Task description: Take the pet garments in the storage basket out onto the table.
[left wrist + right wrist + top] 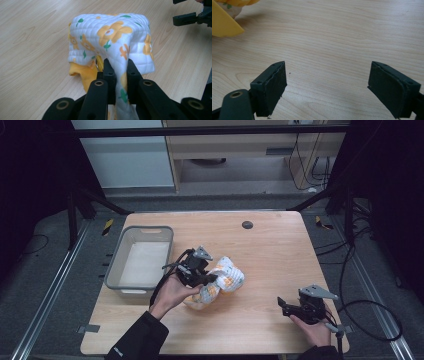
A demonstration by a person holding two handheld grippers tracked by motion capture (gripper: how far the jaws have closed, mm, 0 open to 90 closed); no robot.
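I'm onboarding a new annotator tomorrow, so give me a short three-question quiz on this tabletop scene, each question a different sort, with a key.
1. True or false: the left gripper has its jaws closed on the flowered quilted cloth.
2. Multiple choice: the grey bin stands
A) at the table's left side
B) at its right side
C) on the floor
3. Fill in: the right gripper hovers over bare wood with its jaws ____.

Key: 1 true; 2 A; 3 open.
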